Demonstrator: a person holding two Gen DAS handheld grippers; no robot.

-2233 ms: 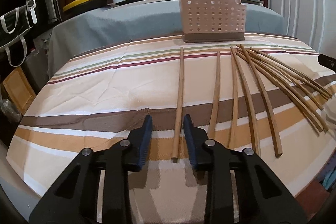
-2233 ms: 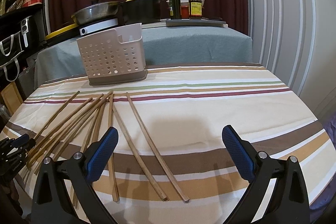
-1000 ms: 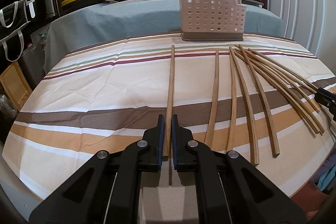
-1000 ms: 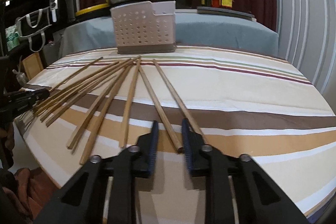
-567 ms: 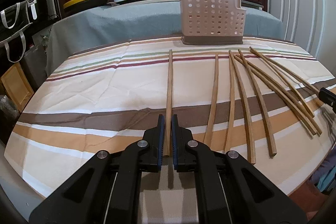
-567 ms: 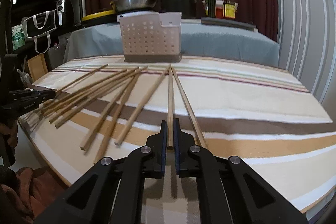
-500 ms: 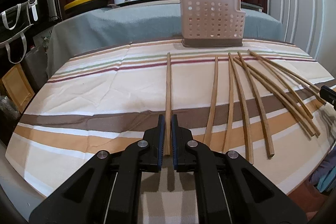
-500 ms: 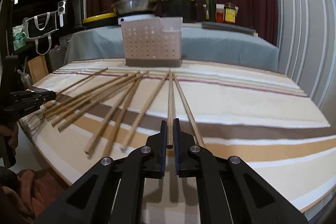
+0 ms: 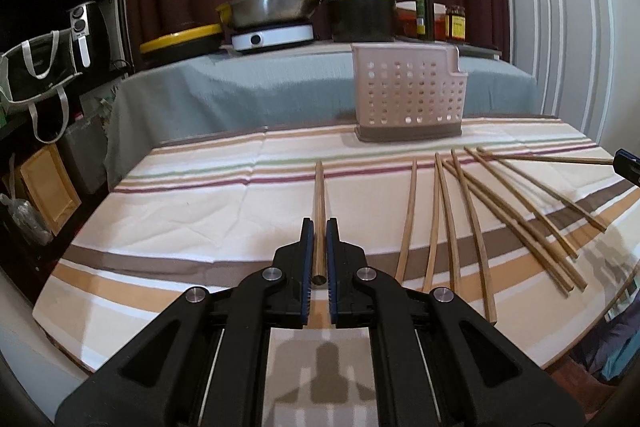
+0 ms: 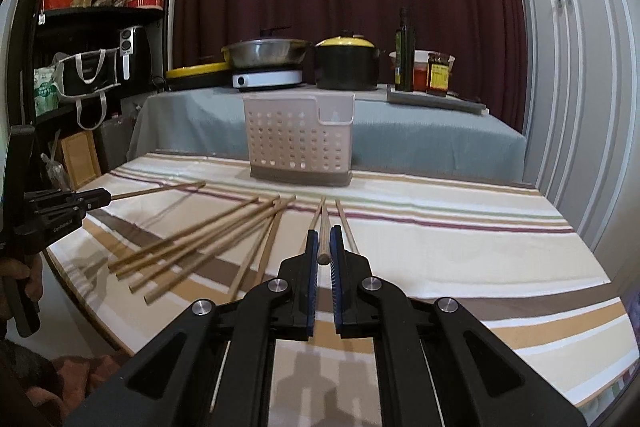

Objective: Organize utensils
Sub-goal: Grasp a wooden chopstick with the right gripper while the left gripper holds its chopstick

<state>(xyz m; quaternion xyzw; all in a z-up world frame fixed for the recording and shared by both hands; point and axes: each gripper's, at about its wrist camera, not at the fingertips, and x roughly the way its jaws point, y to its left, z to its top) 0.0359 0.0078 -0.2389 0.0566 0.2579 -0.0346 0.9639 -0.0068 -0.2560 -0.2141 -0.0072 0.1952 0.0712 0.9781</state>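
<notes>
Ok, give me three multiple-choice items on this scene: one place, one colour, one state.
1. The perforated holder stands: A on the floor; B in a gripper's grasp; C at the far side of the striped table.
2. The left gripper has pads coloured: A red; B blue; C green.
3. The left gripper is: A shut on a chopstick; B wide open; C shut on nothing.
Key: 1 C, its base rests on the striped cloth; 2 B, blue strips face the stick; 3 A, the stick sits pinched between the pads.
</notes>
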